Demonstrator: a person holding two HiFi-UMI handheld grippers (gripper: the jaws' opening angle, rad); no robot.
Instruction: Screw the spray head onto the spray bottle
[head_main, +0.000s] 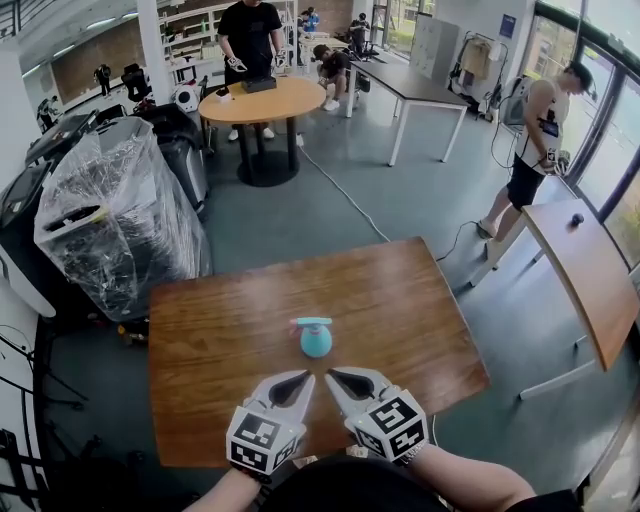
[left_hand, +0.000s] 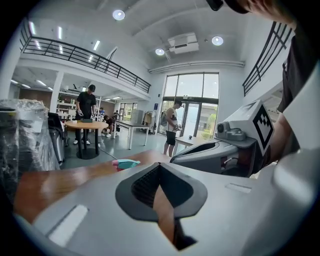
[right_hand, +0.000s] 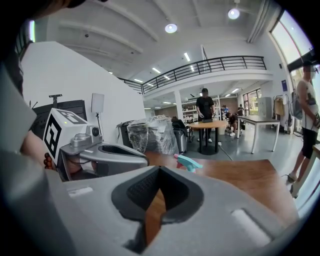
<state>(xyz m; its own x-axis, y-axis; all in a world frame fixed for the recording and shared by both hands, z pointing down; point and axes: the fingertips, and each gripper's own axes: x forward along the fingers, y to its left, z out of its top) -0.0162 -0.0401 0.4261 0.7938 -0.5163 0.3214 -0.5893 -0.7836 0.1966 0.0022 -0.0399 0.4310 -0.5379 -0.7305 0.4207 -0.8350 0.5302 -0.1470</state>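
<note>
Upright near the middle of the wooden table (head_main: 230, 330): the teal spray bottle (head_main: 316, 343), with the teal-and-pink spray head (head_main: 311, 323) seated on top, free of both tongs. Just short of it, toward the near edge, side by side and close together: the left gripper (head_main: 305, 378) and the right gripper (head_main: 338, 378), each with jaws pressed fully together on nothing, tips aimed at the bottle. Beyond the table, a grey floor (head_main: 300, 210), a round table (head_main: 262, 100) with a person (head_main: 250, 35) standing at it, and plastic-wrapped equipment (head_main: 115, 215) at the left.

Wooden table (head_main: 400, 310) — plastic-wrapped bundle (head_main: 115, 215), round table (head_main: 270, 100) beyond.
</note>
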